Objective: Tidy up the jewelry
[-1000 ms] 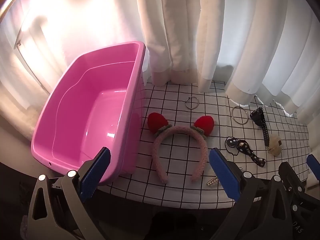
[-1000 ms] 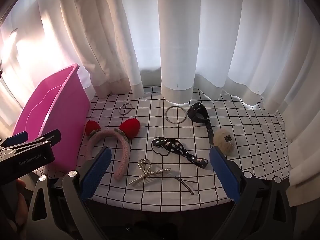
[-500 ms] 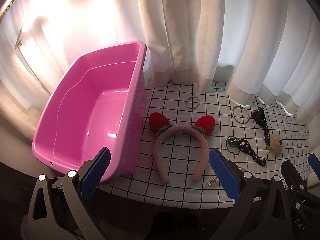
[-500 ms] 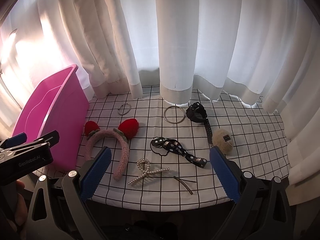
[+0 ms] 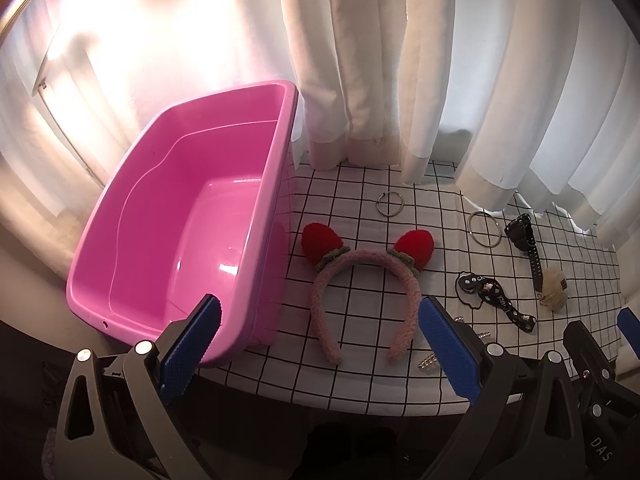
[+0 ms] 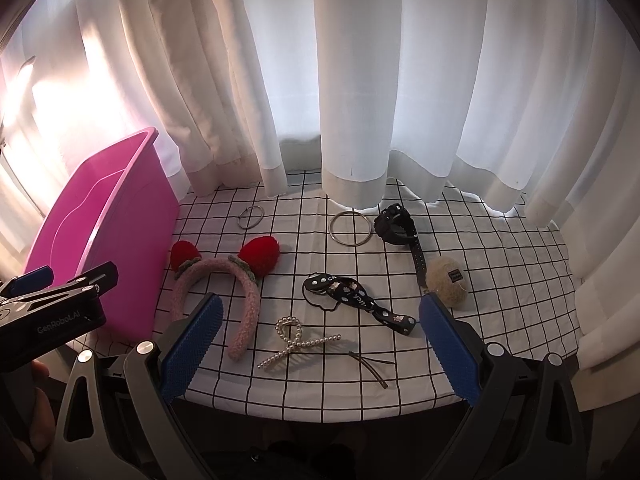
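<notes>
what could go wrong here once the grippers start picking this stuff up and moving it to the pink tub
1. The thin hair pin lies flat on the checked cloth; the open right gripper might pinch fabric and drag nearby pieces.
2. The pearl clip sits near the table's front edge, so a nudge could knock it off.
3. The headband lies beside the pink tub; the open left gripper could bump the tub wall.

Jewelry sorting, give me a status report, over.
Both hand-held grippers open, empty: left, right. Pink bin empty. Strawberry headband, pearl clip, watch all on grid cloth. Nothing blocking.
</notes>
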A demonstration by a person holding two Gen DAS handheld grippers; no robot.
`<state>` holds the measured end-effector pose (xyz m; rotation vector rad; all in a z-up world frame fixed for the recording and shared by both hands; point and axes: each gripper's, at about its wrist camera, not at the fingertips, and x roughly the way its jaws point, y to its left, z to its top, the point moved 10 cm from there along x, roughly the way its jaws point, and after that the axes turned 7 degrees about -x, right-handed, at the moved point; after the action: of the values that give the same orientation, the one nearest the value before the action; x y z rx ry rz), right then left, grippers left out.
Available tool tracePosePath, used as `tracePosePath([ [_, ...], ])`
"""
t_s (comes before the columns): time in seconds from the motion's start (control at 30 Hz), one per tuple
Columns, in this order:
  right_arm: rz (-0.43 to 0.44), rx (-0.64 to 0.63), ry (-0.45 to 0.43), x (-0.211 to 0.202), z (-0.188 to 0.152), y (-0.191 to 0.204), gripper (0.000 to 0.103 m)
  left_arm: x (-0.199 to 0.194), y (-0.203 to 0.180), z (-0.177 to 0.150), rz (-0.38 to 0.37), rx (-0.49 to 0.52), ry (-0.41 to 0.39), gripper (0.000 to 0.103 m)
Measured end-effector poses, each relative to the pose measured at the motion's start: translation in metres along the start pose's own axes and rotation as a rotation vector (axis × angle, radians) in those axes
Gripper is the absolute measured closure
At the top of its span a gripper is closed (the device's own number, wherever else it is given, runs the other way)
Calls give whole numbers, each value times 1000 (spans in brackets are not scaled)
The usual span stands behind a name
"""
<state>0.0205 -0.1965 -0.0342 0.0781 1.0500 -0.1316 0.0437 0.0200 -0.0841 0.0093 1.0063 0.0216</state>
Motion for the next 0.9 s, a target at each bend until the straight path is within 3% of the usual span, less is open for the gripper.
tracePosePath([
  [0.9,9,36,-14,-6,-7,-17,9,1,-4,-11,11,5,8,6],
])
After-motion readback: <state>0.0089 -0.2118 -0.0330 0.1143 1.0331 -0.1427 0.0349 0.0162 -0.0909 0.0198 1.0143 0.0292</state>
